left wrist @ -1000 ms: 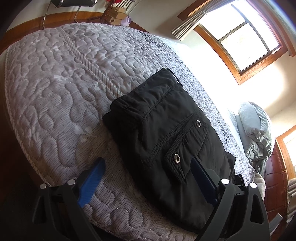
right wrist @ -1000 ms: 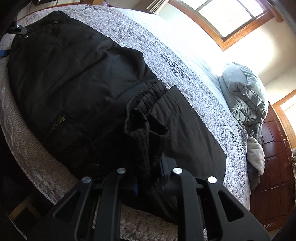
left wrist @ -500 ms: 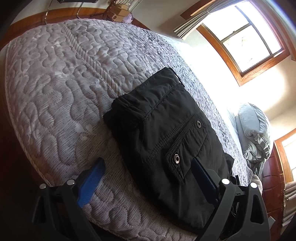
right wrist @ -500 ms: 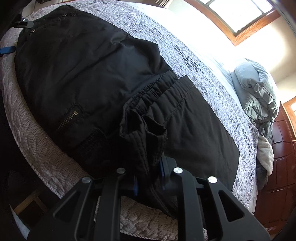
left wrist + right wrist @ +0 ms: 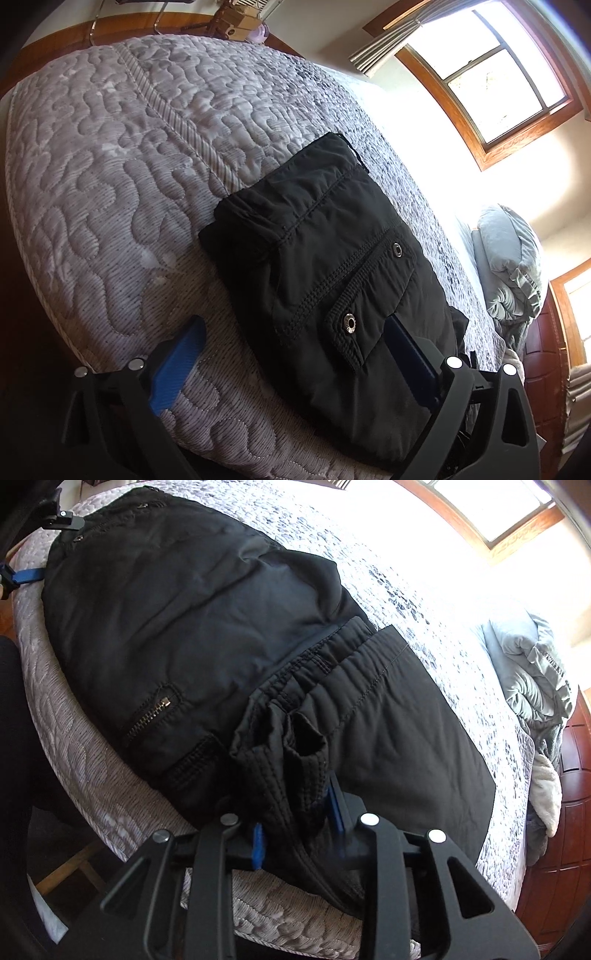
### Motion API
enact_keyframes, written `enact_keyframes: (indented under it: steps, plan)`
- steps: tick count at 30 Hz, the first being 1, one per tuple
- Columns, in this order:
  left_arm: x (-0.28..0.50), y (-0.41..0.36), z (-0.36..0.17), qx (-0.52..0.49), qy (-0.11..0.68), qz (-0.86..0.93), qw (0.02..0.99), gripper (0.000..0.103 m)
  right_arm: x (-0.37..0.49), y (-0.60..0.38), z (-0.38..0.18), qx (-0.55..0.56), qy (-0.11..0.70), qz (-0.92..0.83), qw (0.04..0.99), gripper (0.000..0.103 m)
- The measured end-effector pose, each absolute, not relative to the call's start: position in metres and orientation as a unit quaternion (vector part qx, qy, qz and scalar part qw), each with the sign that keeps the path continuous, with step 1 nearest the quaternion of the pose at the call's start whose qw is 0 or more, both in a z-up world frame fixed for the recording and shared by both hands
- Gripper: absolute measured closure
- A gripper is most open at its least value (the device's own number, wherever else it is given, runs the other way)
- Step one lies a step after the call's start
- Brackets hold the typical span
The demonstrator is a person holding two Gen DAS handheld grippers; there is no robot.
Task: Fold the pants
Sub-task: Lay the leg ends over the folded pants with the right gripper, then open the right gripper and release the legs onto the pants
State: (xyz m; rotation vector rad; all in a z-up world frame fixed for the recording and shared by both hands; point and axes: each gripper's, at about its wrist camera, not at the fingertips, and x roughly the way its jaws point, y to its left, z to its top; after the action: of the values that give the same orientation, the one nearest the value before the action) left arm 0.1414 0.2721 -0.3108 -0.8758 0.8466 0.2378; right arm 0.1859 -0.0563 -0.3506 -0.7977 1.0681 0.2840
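Pants: the black pants (image 5: 192,620) lie on the quilted bed (image 5: 110,155), filling the centre and upper left of the right wrist view, partly folded over themselves.
Right gripper: the right gripper (image 5: 295,834) at bottom centre is clenched on a bunched hem or cuff of the pants, which stands up crumpled between its blue pads.
Left gripper: the left gripper (image 5: 291,354) is released, spread wide at the bottom of its view, one pad over the quilt, the other at the pocket flap (image 5: 369,310).
Change: over the last second the right gripper has carried its bunch further over the pants; more cloth lies flat behind it. The left has scarcely shifted.
Meaning: I judge the fold under way, not laid down yet.
Elsewhere: a grey duvet (image 5: 532,672) sits bundled at the right edge, window (image 5: 491,70) bright above.
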Motion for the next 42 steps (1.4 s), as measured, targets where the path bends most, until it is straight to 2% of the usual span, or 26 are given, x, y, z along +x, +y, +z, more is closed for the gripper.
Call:
enact_keyframes:
  steps: [11,14,15,17,24,27,30,32,33,35,36,37,42]
  plan:
    - [0.137,0.27,-0.309,-0.407,0.395,0.107,0.817,0.006,0.182,-0.057,-0.343,-0.346,0.504,0.141,0.779,0.068]
    - [0.136,0.27,-0.309,-0.408,0.393,0.108,0.817,0.006,0.18,-0.059,-0.334,-0.324,0.508,0.154,0.783,0.059]
    - [0.136,0.269,-0.309,-0.408,0.393,0.107,0.817,0.006,0.18,-0.058,-0.332,-0.324,0.508,0.158,0.783,0.048]
    - [0.135,0.269,-0.309,-0.408,0.393,0.106,0.817,0.006,0.175,-0.055,-0.329,-0.324,0.505,0.163,0.783,0.045]
    - [0.132,0.271,-0.309,-0.414,0.389,0.103,0.817,0.006,0.198,-0.082,-0.29,-0.164,0.528,0.165,0.817,0.04]
    - [0.132,0.27,-0.309,-0.414,0.388,0.103,0.817,0.006,0.218,-0.089,-0.305,-0.118,0.563,0.15,0.804,0.04]
    - [0.134,0.268,-0.308,-0.411,0.39,0.102,0.818,0.006,0.229,-0.089,-0.321,-0.111,0.585,0.139,0.791,0.045]
    - [0.136,0.268,-0.309,-0.411,0.391,0.102,0.817,0.006,0.235,-0.091,-0.327,-0.091,0.602,0.141,0.78,0.06]
    - [0.137,0.268,-0.309,-0.413,0.391,0.102,0.816,0.006,0.236,-0.092,-0.33,-0.077,0.612,0.147,0.773,0.074]
    - [0.137,0.268,-0.31,-0.414,0.39,0.103,0.816,0.006,0.237,-0.09,-0.331,-0.078,0.611,0.151,0.773,0.078]
    - [0.137,0.268,-0.31,-0.413,0.39,0.103,0.817,0.006,0.237,-0.09,-0.33,-0.072,0.609,0.154,0.775,0.084]
    - [0.138,0.267,-0.31,-0.411,0.39,0.103,0.817,0.006,0.237,-0.09,-0.329,-0.062,0.608,0.16,0.775,0.094]
    - [0.138,0.268,-0.31,-0.412,0.39,0.102,0.817,0.006,0.23,-0.08,-0.31,-0.056,0.592,0.178,0.784,0.097]
